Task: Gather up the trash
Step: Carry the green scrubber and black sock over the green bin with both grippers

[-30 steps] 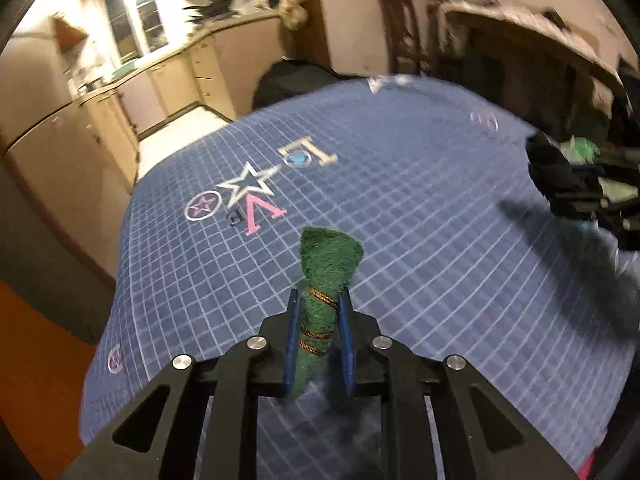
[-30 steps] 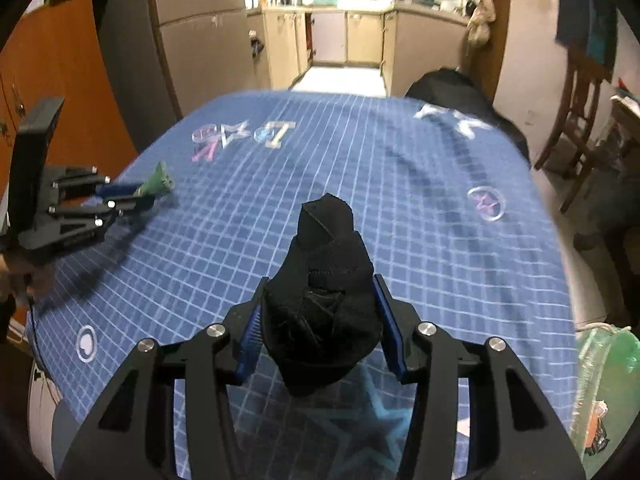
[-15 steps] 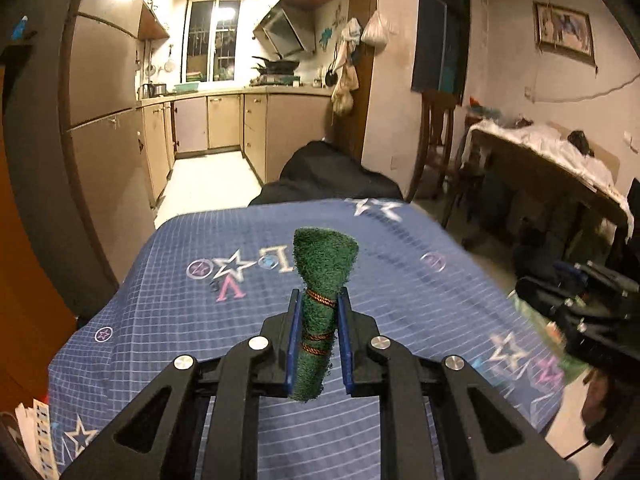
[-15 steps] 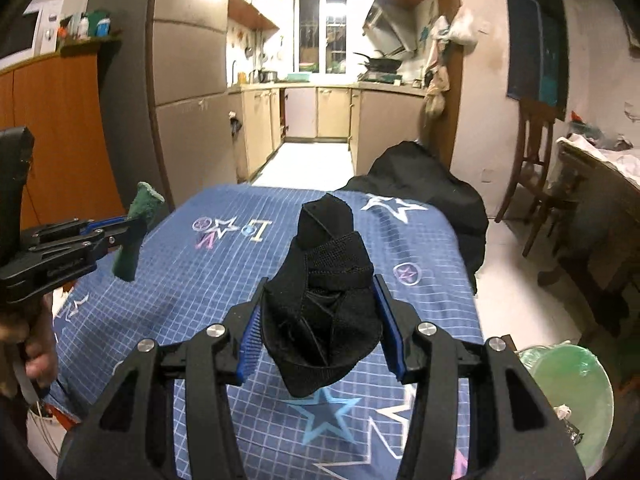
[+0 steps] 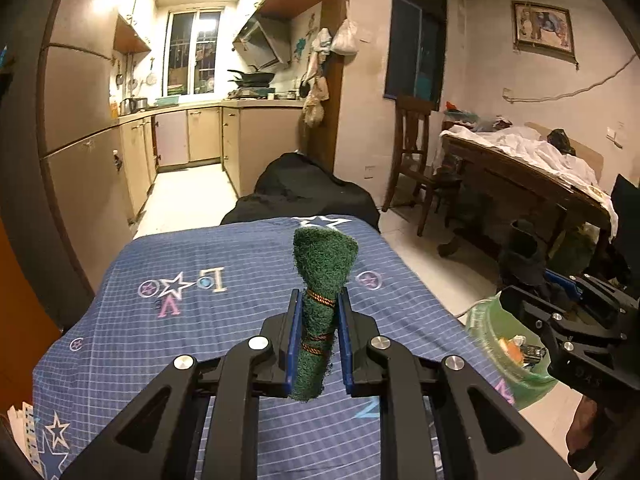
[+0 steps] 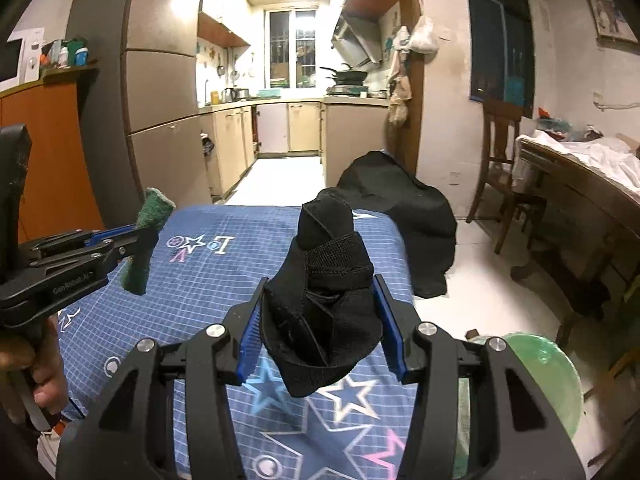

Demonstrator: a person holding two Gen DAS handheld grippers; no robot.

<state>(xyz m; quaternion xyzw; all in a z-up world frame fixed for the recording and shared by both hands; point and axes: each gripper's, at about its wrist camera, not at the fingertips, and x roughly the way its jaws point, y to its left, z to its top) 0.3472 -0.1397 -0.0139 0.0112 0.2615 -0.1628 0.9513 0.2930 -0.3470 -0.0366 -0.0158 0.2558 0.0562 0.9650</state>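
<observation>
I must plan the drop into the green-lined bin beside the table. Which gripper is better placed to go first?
Probably the right gripper. It holds the black cloth bundle, and the bin lies just beside it. The left gripper, with the green scouring pad, is over the table, farther away.

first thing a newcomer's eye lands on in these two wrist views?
Each gripper's load: the left gripper is clamped on a rolled green scouring pad bound with cord, and the right gripper grips a crumpled black fabric piece, both held above the blue star-patterned tablecloth. Next, the green-lined trash bin on the floor, off the table's right edge.
</observation>
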